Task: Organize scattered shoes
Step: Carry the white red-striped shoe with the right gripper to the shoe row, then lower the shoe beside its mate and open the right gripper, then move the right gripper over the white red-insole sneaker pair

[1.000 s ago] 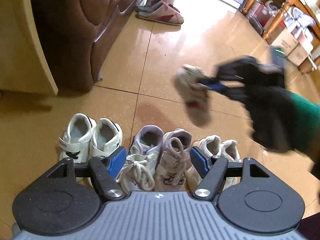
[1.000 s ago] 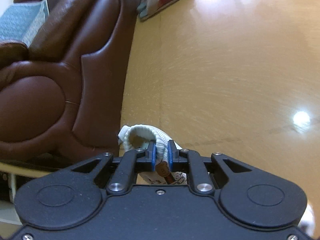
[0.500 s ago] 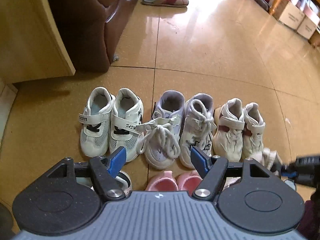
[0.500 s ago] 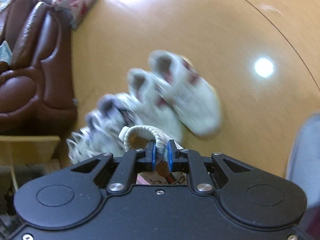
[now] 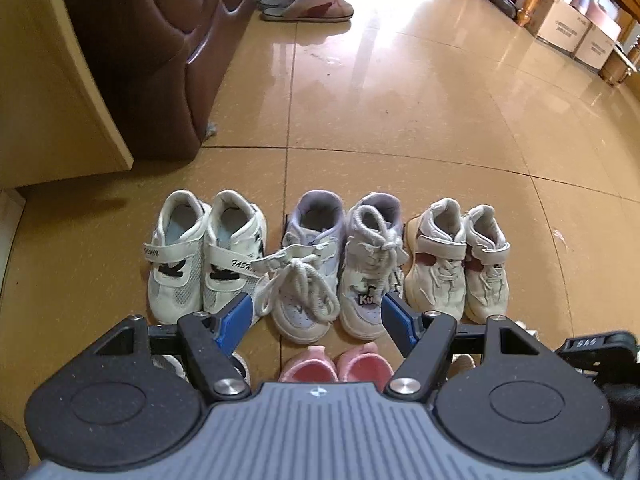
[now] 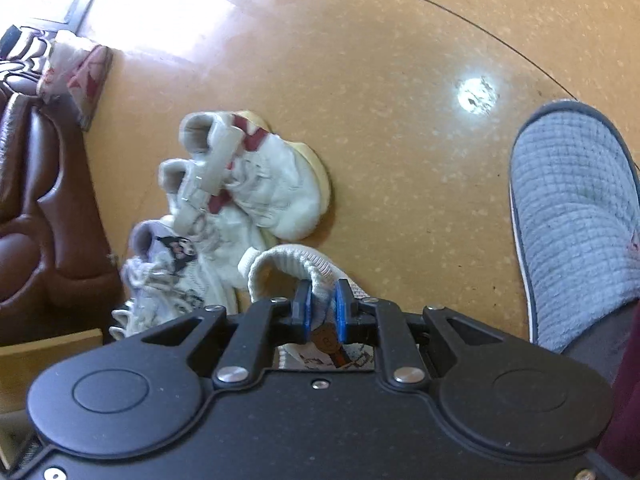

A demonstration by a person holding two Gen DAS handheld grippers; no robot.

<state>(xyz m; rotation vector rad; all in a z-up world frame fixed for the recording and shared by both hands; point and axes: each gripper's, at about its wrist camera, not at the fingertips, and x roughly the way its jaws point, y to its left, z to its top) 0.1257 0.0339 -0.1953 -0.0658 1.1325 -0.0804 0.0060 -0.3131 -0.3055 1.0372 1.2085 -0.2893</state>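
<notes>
One knit-collared shoe [image 6: 288,268] hangs from my right gripper [image 6: 322,308], pinched by its soft collar above the floor [image 6: 400,140] near the beige pair [image 6: 248,176]. Light and floppy, I judge. My left gripper [image 5: 316,322] is spread, empty.

The white strap shoe [image 5: 230,256] carries black letters reading "FASH", the rest hidden. The lilac laced shoe [image 5: 370,272] shows "Ku" on its tongue. The black gripper [image 5: 596,346] at the right edge reads "DAS".

pink shoes [image 5: 336,366] | cream shoes [image 5: 456,258], maroon patches | grey quilted slipper [image 6: 576,216] | brown sofa [image 5: 156,48]
</notes>
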